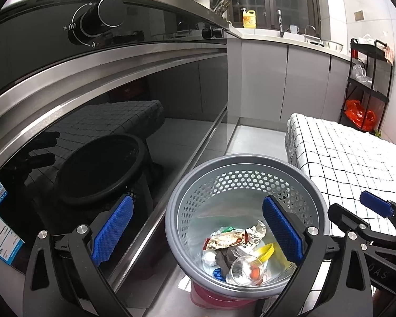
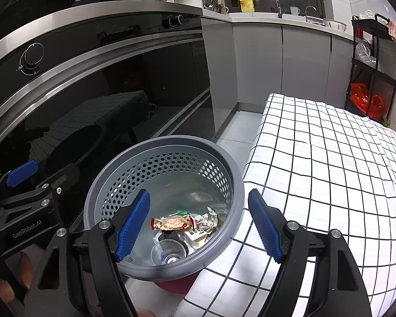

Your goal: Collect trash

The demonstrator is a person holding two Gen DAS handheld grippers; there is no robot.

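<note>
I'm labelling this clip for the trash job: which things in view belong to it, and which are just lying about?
Part of the job:
- grey perforated bin
- snack wrapper
- clear plastic cup
- crumpled foil
- yellow lid
- left gripper and right gripper, both open and empty

Just lying about:
- checked tablecloth
- yellow detergent bottle
- orange bag on the black rack
- stove knob

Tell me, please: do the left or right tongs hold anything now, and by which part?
Nothing is held. The left tongs and right tongs are both open and empty above the trash basket.
</note>
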